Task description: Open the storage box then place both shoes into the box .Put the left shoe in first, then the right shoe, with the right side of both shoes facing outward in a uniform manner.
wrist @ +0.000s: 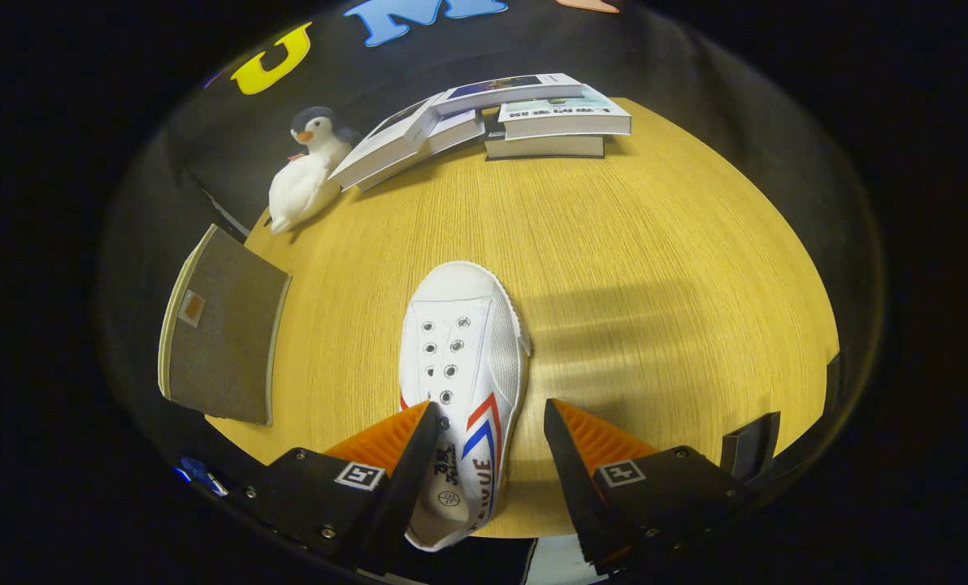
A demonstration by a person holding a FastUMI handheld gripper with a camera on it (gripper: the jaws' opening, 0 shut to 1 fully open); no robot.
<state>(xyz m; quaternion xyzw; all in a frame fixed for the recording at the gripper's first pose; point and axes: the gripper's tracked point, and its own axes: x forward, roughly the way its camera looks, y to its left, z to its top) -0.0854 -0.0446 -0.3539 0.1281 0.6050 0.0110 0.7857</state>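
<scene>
The shoe [461, 366] lies on the worktop [654, 268], heel between the fingers of the hand-held gripper [490, 431], which is spread wide; only one finger touches the shoe.

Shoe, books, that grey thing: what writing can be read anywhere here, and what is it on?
White shoe, side: ends in "WUE"; the start is cut off.
Shoe's insole: a round stamp and characters, too small to read.
Books: cover print too blurred.
Grey box: small tag, unreadable.
Gripper, fingers open either side of the shoe: square code markers, no words.
</scene>
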